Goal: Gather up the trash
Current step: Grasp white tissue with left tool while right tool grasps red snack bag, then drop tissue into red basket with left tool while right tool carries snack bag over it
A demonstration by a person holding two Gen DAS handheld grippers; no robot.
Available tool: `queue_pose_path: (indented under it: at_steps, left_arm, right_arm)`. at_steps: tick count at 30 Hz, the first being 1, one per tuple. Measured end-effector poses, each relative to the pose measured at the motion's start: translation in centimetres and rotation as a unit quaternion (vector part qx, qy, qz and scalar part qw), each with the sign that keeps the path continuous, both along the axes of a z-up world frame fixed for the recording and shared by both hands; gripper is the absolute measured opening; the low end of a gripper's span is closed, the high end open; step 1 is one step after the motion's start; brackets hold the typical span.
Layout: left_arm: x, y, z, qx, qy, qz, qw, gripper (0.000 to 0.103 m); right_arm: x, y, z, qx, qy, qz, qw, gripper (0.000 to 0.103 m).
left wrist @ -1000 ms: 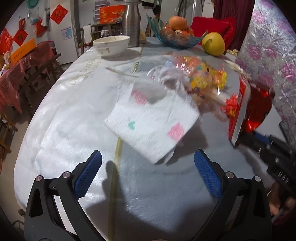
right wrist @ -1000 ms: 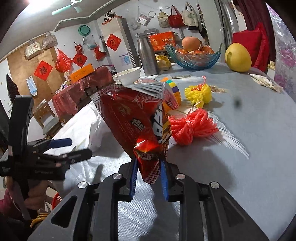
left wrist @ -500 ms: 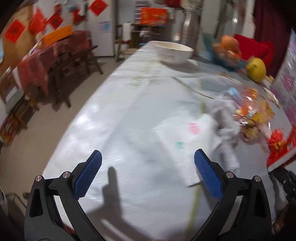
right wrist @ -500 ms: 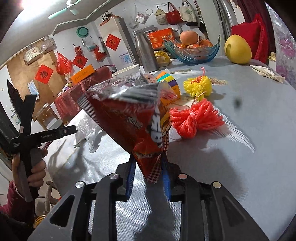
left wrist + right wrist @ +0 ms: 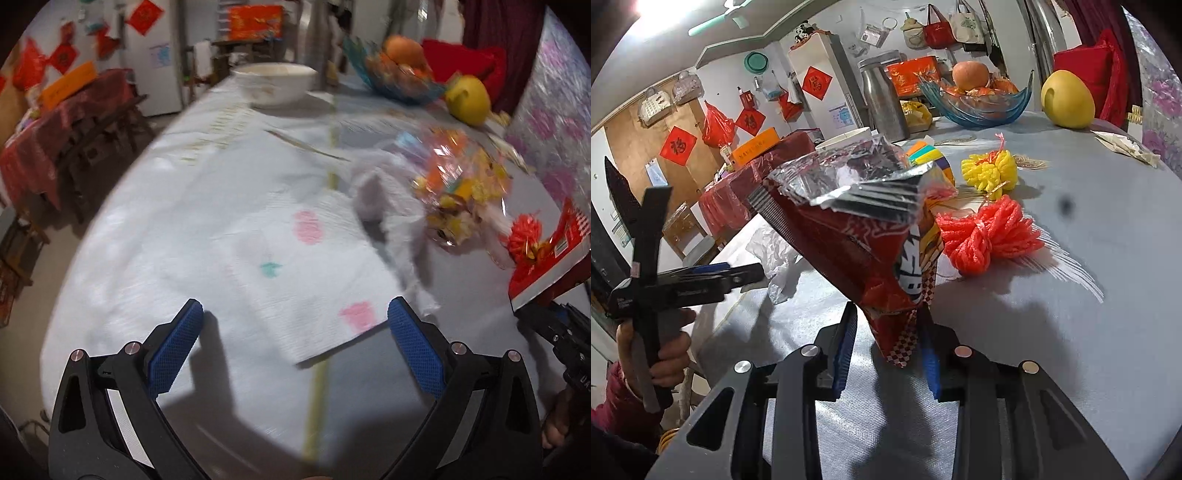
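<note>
Gaping wide and empty, the left claw (image 5: 293, 328) has the napkin (image 5: 295, 273) just ahead between its fingers, while the right claw (image 5: 888, 354) pinches a snack bag (image 5: 864, 251).

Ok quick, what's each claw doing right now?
Left claw: open, empty, over the napkin.
Right claw: shut on the red snack bag.

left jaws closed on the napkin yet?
No: the left gripper has its jaws wide open, and the white napkin lies flat on the table between them, ungripped.
</note>
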State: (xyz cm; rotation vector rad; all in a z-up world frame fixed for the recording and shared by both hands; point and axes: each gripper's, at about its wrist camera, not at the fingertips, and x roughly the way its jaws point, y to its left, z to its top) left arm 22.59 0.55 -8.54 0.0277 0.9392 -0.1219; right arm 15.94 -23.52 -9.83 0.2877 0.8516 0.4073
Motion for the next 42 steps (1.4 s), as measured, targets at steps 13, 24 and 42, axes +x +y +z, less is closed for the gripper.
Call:
queue_pose_path:
  at_steps: [13, 24, 42]
  left_arm:
    - [-1.0, 0.7, 0.8, -0.024, -0.031, -0.029, 0.9988, 0.012]
    - [-8.3, 8.6, 5.1, -0.038, -0.048, 0.022, 0.9979, 0.012]
    - [-21.6, 25.7, -0.3, -0.005, 0.054, 0.17, 0.9839, 0.015]
  right_arm:
    - [-0.2, -0.2, 0.5, 0.003, -0.014, -0.001, 1.0, 0.023]
    - [-2.4, 2.3, 3.9, 0.023, -0.052, 0.038, 0.998, 0.02]
    - [-6.6, 19.4, 6.7, 0.047, -0.024, 0.235, 0.971, 0.019]
